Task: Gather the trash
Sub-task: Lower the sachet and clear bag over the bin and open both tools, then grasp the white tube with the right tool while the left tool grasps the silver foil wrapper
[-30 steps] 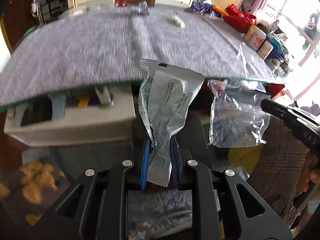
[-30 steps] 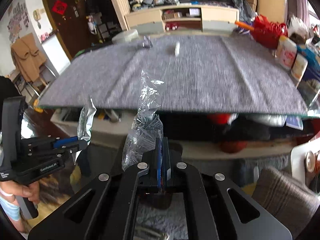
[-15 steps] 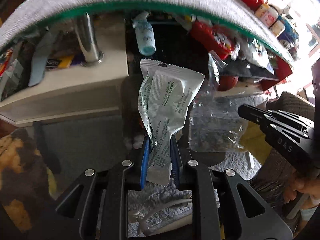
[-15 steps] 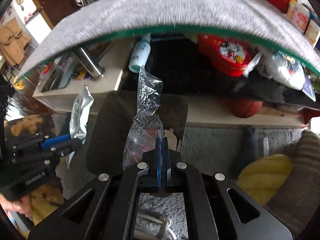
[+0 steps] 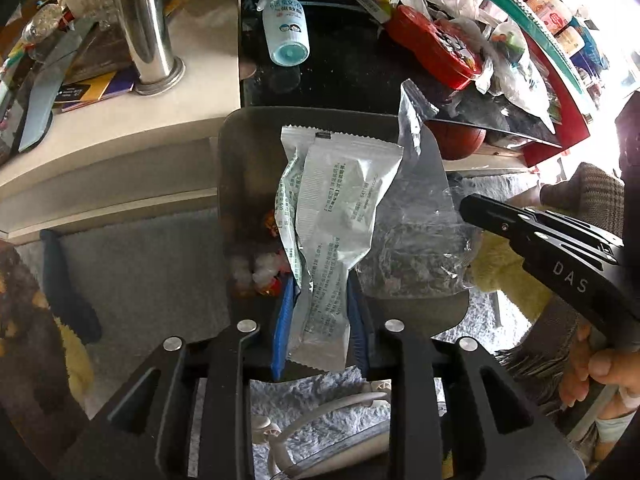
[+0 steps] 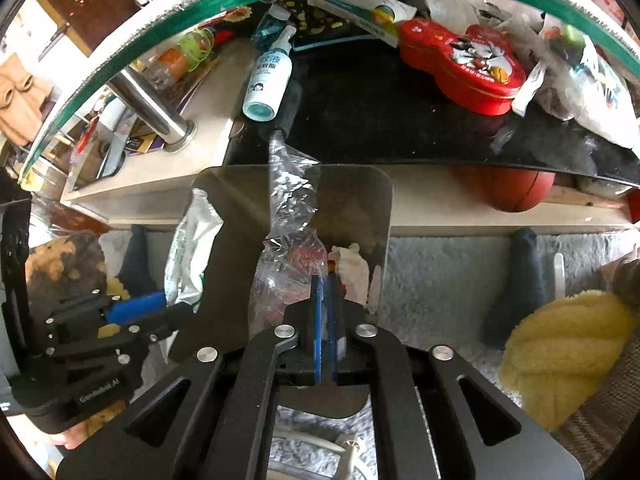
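2 grippers are seen: left (image 5: pixel 320 320), right (image 6: pixel 329 320). 1 silver wrapper (image 5: pixel 336 216) and 1 clear bag (image 6: pixel 290 216) are counted. 1 dark bin (image 6: pixel 360 196), w/ approx. 3–4 scraps inside, hard to tell. On the shelf: 1 spray bottle (image 6: pixel 266 80), 1 red tin (image 6: pixel 464 68), 1 steel leg (image 5: pixel 142 24). 1 ball (image 6: pixel 516 188) beneath.

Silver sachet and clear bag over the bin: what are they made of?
Silver sachet: looks like matte metallised plastic film, with serrated sealed edges and printed text. Clear bag: thin transparent plastic film, glossy; it crinkles and shows the bin through it.
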`<act>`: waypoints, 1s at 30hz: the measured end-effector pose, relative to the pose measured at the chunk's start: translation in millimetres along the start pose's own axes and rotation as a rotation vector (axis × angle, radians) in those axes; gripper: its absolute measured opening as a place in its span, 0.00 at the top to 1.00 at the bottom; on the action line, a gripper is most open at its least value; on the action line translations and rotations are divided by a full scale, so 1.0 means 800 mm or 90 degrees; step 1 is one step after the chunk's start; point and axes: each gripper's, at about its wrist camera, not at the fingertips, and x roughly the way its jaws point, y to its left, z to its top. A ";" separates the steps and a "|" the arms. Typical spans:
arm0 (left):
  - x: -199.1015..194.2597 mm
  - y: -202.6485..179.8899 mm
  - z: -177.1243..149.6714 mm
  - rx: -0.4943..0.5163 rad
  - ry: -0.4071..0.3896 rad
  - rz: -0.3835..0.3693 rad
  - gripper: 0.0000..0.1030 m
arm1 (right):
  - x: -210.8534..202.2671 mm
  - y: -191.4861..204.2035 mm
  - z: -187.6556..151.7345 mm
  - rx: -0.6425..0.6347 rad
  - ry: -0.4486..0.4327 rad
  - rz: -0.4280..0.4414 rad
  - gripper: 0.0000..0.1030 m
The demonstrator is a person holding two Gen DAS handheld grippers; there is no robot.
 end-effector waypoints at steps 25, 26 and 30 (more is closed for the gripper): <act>-0.050 -0.001 0.004 0.010 -0.057 0.084 0.08 | -0.039 -0.019 0.017 0.042 -0.049 -0.047 0.09; -0.057 -0.003 0.006 0.008 -0.063 0.080 0.08 | -0.050 -0.017 0.021 0.041 -0.060 -0.040 0.09; -0.099 -0.015 0.023 -0.001 -0.109 0.060 0.08 | -0.097 -0.011 0.045 0.033 -0.112 -0.028 0.08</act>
